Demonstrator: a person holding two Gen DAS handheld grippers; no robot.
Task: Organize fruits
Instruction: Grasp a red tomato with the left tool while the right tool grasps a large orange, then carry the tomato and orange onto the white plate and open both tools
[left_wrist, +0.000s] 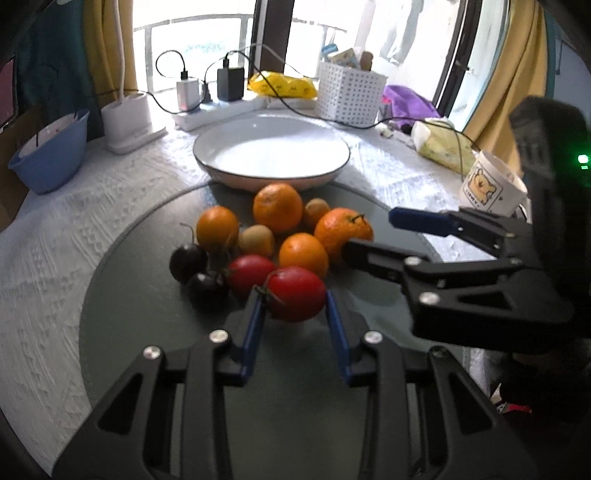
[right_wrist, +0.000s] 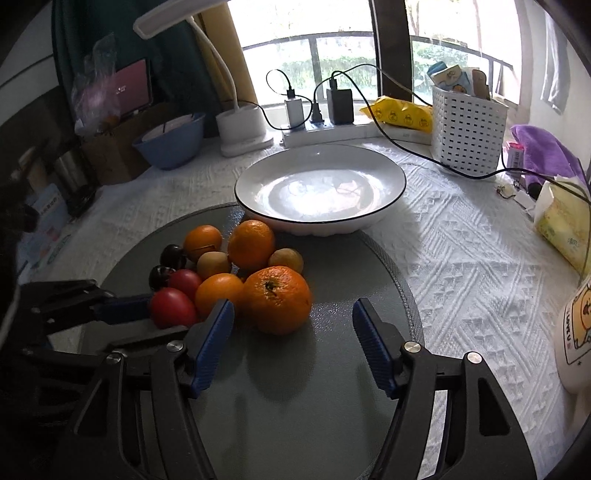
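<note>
My left gripper (left_wrist: 295, 314) has its blue pads pinched in on the front tomato (left_wrist: 295, 293), the nearest fruit of the pile, low in the centre of the left wrist view; the pads look pressed against both of its sides, so I read it as gripped. The right gripper (right_wrist: 293, 332) stands about half wide with nothing between its fingers, and the big stemmed orange (right_wrist: 277, 299) lies just ahead of them, a little toward the left finger, at the centre of the right wrist view. The rest of the fruit sits bunched on the dark round mat (right_wrist: 332, 369). The white plate (right_wrist: 321, 186) is empty, beyond the pile toward the top of both views, its near rim touching the mat's far edge. So I judge the carry for the tomato runs straight forward over the oranges, which calls for a lift first. The right gripper is the nearer one to the orange, which is round, so no axis matters.
</note>
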